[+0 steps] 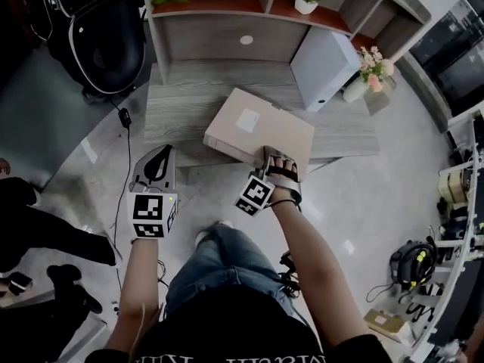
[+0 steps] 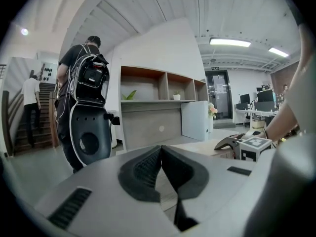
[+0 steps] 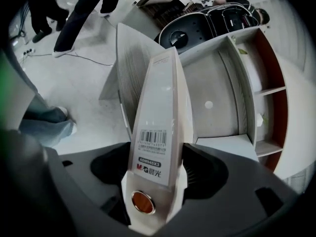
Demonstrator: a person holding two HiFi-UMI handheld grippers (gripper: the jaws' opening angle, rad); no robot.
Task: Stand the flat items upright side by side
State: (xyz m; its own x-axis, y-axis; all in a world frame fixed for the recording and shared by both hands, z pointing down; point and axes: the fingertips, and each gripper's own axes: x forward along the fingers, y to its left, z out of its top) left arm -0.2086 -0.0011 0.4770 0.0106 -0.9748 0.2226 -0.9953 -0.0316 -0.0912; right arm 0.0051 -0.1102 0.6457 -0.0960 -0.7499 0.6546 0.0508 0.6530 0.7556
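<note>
Right gripper point(image 3: 156, 168) clamped on the spine of the beige cardboard lever-arch binder point(image 1: 253, 129) — binder lies flat-tilted over the grey wooden desk point(image 1: 189, 97) front edge. Left gripper point(image 2: 161, 168) — jaws closed together, nothing between.

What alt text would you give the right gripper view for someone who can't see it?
Two dark fingers clamp the spine of a pale file binder, its barcode label facing the camera. Behind it are a grey shelf unit and a light floor.
</note>
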